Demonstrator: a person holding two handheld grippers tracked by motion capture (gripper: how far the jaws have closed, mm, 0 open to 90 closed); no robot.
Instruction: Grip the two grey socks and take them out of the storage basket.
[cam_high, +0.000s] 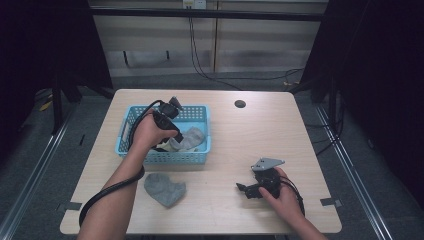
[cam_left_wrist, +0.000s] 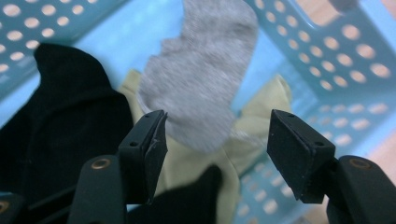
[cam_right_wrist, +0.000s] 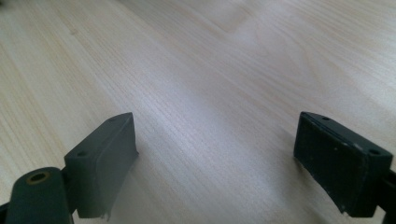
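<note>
Left tongs (cam_left_wrist: 212, 154) hang released over the grey knitted sock (cam_left_wrist: 201, 79) in the perforated blue plastic basket (cam_high: 131, 120).

The sock lies on a pale yellow cloth (cam_left_wrist: 261, 109) beside a black garment (cam_left_wrist: 70, 112), nothing between the pads. Closing low risks pinching the yellow cloth along with it. Right tongs (cam_right_wrist: 215, 163) rest spread, empty, over the light wooden table (cam_right_wrist: 210, 70); a second grey sock (cam_high: 164, 188) lies outside the basket.

A pale wooden table (cam_high: 250, 135) is standing on grey carpeted floor (cam_high: 350, 165). Black curtains (cam_high: 45, 45) are hanging at both sides, and cables (cam_high: 200, 60) are trailing down the beige panelled wall (cam_high: 260, 45).
</note>
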